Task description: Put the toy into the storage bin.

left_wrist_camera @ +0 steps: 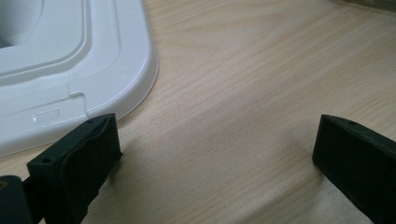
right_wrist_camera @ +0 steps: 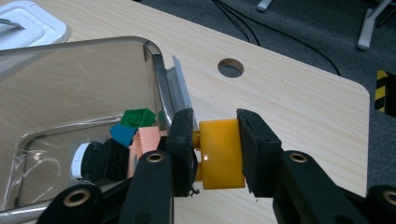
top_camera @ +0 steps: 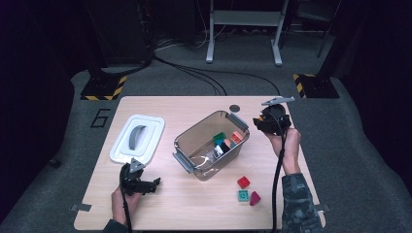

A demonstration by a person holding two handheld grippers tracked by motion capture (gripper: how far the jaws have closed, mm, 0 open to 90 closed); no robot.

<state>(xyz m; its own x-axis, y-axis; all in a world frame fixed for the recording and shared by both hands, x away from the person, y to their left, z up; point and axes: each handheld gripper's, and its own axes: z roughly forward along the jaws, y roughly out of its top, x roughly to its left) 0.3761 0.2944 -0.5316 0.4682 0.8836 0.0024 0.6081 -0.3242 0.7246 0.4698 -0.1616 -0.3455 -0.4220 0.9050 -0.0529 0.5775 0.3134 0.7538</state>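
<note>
One block (right_wrist_camera: 219, 151), yellow, sits clamped between the right gripper's (right_wrist_camera: 215, 151) jaws, and the coming move turns on how it lies to the bin (right_wrist_camera: 159, 70).

High view: the right gripper (top_camera: 268, 121) hangs just off the bin's (top_camera: 194, 133) far-right end handle, outside the rim. The bin's long axis runs away from it toward the near left, so the open mouth lies to the gripper's left. Three more blocks (top_camera: 247, 190) rest near the right forearm, well apart from the bin. The left gripper (top_camera: 141, 184) rests low near the table's (top_camera: 194, 208) front edge, farther from the bin mouth than the right.

Left gripper view: its jaws stand wide apart over bare wood with nothing between them; the white lid (left_wrist_camera: 70, 70) lies just beside the left jaw.

Right gripper view: the block is gripped on two opposite faces. The bin's rim and handle stand just left of the left jaw, with several blocks visible inside. Open table lies to the right; I judge a short leftward carry over the rim is needed.
</note>
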